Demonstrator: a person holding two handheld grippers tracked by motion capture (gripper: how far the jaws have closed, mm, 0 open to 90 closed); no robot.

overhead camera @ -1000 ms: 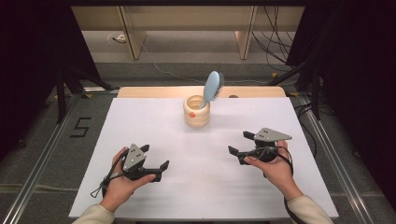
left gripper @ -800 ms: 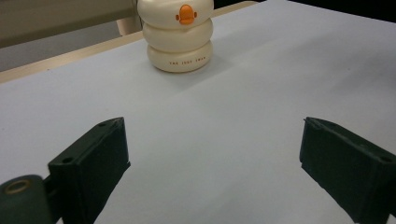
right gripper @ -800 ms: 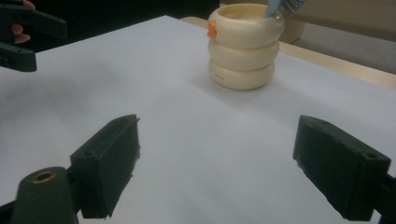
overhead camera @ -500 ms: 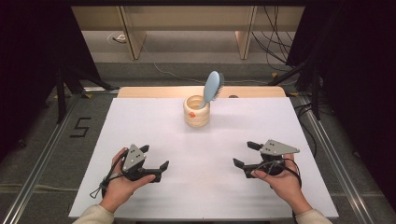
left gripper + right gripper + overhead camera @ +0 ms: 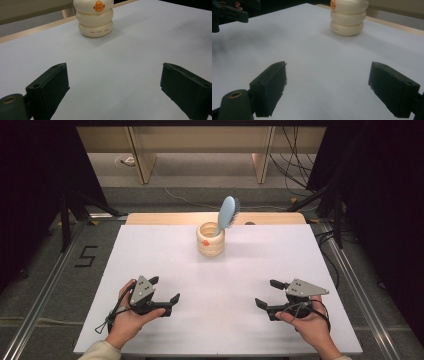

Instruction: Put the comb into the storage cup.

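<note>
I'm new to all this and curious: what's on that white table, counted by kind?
Cream ringed holder: 1
Blue hairbrush, standing in the holder: 1
Hand-held grippers, left gripper and right gripper, both open and holding nothing: 2
Total: 4

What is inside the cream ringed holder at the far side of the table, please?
A blue hairbrush stands in the cream holder, leaning right with its bristled head above the rim. Its handle end and the holder's bottom are hidden by the holder's wall.
</note>
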